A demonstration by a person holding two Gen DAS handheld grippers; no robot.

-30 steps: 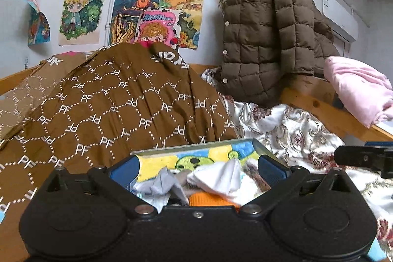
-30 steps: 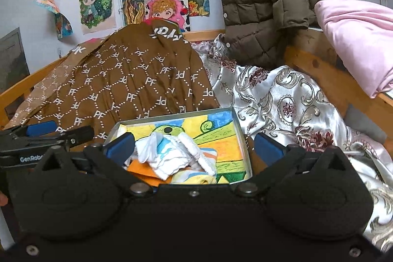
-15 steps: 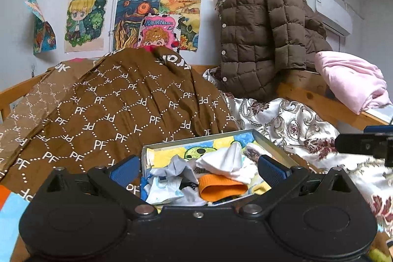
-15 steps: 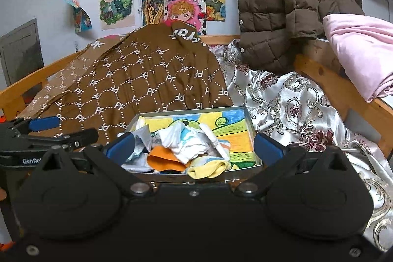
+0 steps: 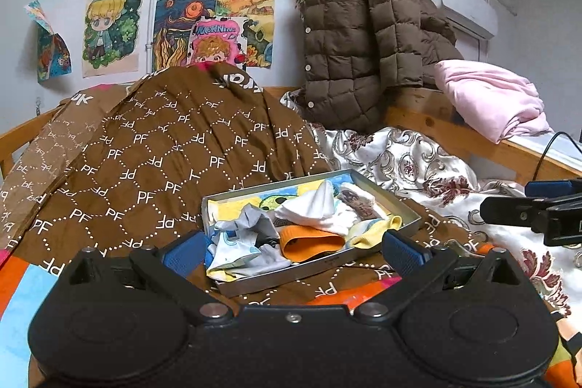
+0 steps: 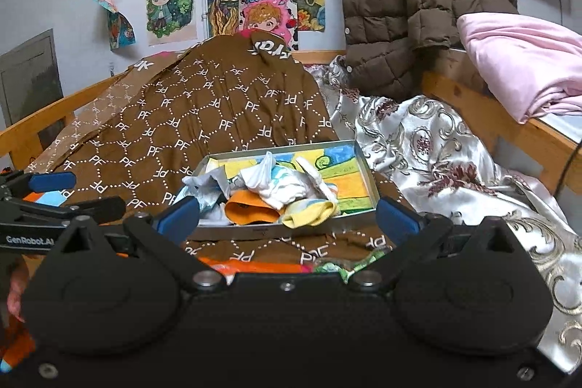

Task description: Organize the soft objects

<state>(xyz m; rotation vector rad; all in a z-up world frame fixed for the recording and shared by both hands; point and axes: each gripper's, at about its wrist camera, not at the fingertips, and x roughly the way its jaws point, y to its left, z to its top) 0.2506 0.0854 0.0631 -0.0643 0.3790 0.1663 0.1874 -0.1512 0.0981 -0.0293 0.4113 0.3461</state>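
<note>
**Socks piled in tray, sorting not begun**

Shallow metal tray (image 5: 382, 190) sits on the bed, on the brown PF-print blanket (image 5: 152, 148), with a coloured drawing lining its floor. Inside lies a loose heap of socks (image 6: 280, 186): an orange sock (image 5: 309, 242), a yellow-cuffed sock (image 6: 309, 211), white and grey-blue ones tangled over each other. None appear paired or folded, so by judgement nearly all of the organizing remains.

Left tongs (image 5: 293, 248) are spread wide and hold nothing, hovering just short of the tray's near edge. Right tongs (image 6: 287, 215) are likewise spread and empty, framing the same heap. A quilted coat (image 5: 363, 42) and pink cloth (image 6: 520, 60) rest on the bed frame behind, untouched.
</note>
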